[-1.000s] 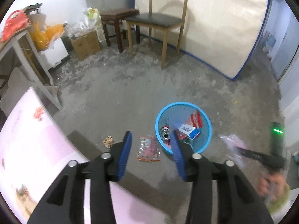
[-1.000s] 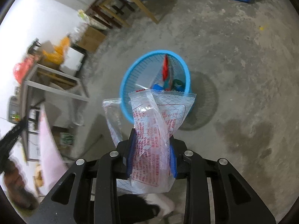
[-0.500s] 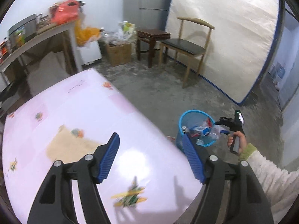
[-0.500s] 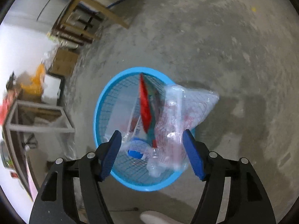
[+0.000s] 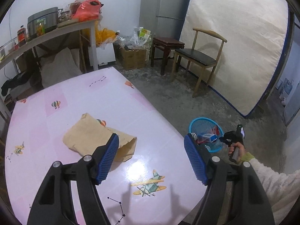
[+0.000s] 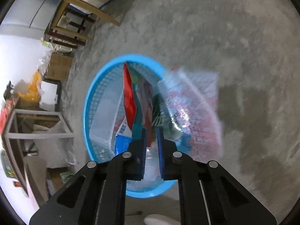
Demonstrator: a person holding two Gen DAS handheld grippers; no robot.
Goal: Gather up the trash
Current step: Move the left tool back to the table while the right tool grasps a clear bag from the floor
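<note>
My left gripper [image 5: 151, 137] hovers over the pink table [image 5: 131, 108], its jaws opening wide with nothing between them. A crumpled brown paper bag [image 5: 90, 136] lies on the table just beyond the left fingertip. The blue mesh basket [image 5: 196, 121] stands on the floor past the table's edge. My right gripper [image 6: 151, 131] points down into the basket [image 6: 88, 103]. Its jaws are closing to a narrow gap and hold nothing. A clear red-printed plastic bag [image 6: 196, 108] drapes over the basket's right rim. Inside are a red wrapper [image 6: 129, 97] and a blue-and-white carton [image 6: 121, 140].
A wooden chair [image 5: 198, 56], a dark stool [image 5: 166, 43] and a cardboard box [image 5: 133, 58] stand at the back by a leaning mattress [image 5: 234, 46]. A cluttered side table [image 5: 56, 31] is at the left. A hand and white sleeve [image 5: 271, 180] hold the right gripper.
My left gripper swung from the floor by the basket to above the pink table and widened. My right gripper let go of the clear printed bag, sank toward the basket, and its jaws narrowed.
</note>
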